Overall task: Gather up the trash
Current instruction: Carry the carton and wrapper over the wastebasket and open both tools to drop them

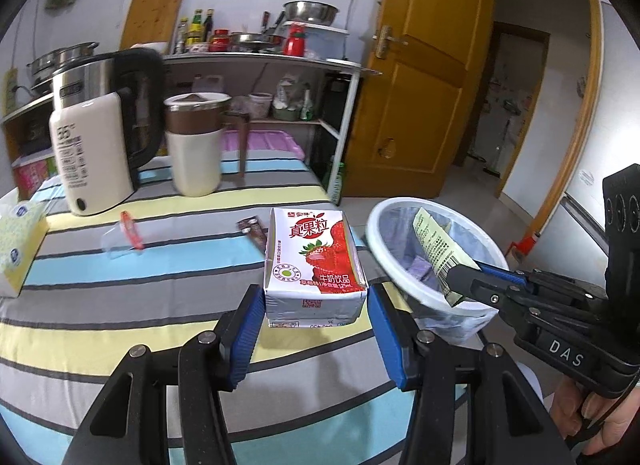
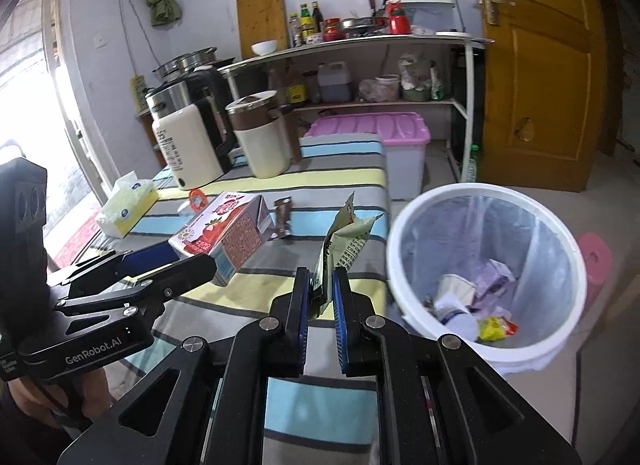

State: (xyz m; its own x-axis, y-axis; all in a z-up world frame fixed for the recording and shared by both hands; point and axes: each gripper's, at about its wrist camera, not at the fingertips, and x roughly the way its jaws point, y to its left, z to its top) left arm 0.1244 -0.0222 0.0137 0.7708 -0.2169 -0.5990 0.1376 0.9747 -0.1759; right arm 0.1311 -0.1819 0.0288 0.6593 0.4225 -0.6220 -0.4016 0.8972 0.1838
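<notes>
My left gripper (image 1: 316,305) is shut on a strawberry milk carton (image 1: 316,261), held above the striped tablecloth (image 1: 120,305); the carton also shows in the right wrist view (image 2: 228,237). My right gripper (image 2: 322,293) is shut on a pale green snack wrapper (image 2: 344,245), held upright just left of the white trash bin (image 2: 404,233). In the left wrist view the wrapper (image 1: 436,241) sits in front of the bin's rim (image 1: 380,233). The bin holds several pieces of trash. A brown sachet (image 1: 252,229) and a clear red-trimmed wrapper (image 1: 124,237) lie on the table.
An electric kettle (image 1: 96,133), a cream and brown jug (image 1: 196,145) and a tissue box (image 1: 16,245) stand on the table. A pink-lidded storage box (image 2: 384,137), a metal shelf rack (image 2: 360,49) and a wooden door (image 2: 540,65) are behind.
</notes>
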